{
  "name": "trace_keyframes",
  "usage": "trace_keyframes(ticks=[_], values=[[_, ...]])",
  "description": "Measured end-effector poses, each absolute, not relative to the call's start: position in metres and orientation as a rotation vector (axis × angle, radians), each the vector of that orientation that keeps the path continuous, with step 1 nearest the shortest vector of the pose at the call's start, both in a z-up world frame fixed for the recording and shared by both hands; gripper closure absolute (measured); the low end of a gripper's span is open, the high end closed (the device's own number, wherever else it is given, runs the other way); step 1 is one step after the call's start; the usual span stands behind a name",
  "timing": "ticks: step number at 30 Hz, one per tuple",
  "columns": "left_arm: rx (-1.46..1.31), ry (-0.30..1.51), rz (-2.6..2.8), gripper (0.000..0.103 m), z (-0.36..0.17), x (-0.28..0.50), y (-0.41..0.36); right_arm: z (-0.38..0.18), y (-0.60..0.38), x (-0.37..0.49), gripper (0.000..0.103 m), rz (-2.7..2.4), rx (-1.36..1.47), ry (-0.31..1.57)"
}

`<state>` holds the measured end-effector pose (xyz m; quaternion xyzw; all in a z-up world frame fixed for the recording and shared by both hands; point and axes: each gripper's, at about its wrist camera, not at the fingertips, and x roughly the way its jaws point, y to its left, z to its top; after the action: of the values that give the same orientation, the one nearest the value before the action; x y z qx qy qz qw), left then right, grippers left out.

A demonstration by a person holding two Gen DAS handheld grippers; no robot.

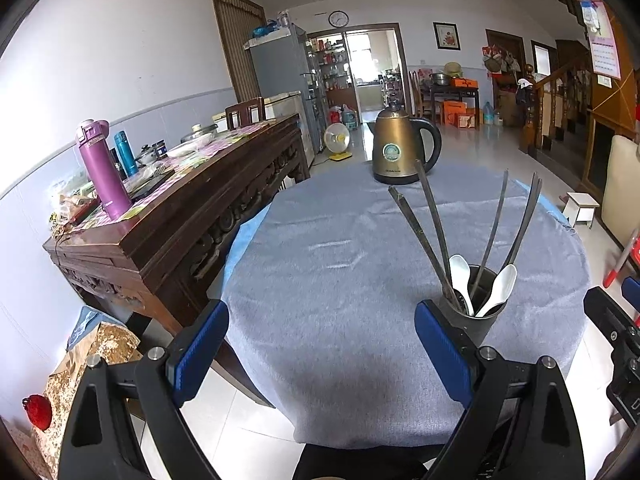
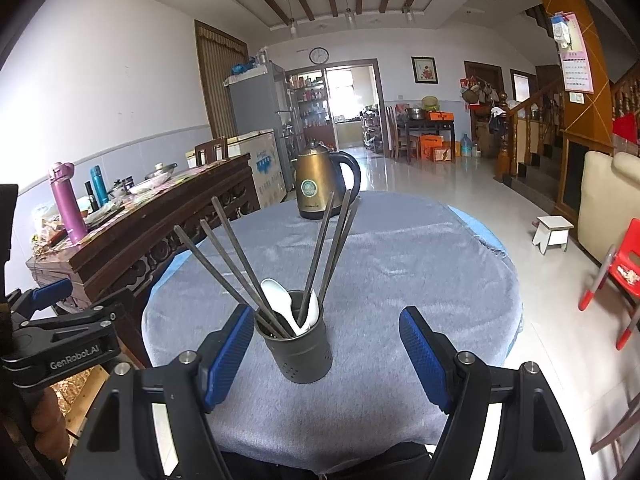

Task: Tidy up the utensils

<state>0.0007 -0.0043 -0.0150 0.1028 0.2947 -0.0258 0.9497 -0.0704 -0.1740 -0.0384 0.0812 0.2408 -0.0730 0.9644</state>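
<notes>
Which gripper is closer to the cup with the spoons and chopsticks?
The right gripper. The cup sits between its open fingers, nearer the left one. The left gripper is off to the cup's left, open too, with nothing between its fingers.

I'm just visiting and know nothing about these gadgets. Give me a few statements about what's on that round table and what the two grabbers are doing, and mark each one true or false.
1. The dark utensil holder has two white spoons standing in it. True.
2. The chopsticks lie flat on the grey tablecloth. False: they stand leaning in the holder.
3. The right gripper is clamped shut on the holder. False: its jaws are wide open with the holder between them, and no grip can be seen.
4. A brass-coloured kettle stands at the far side of the table. True.
5. The left gripper is open and holds nothing. True.
</notes>
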Motion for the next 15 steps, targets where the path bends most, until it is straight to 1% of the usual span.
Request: trace_keyframes(ticks=[15], values=[[0.214, 0.595, -0.051, 0.009, -0.0162, -0.0010, -0.0046, -0.0425, -0.1750, -0.0687, 0.025, -0.146, 0.171, 0.500]])
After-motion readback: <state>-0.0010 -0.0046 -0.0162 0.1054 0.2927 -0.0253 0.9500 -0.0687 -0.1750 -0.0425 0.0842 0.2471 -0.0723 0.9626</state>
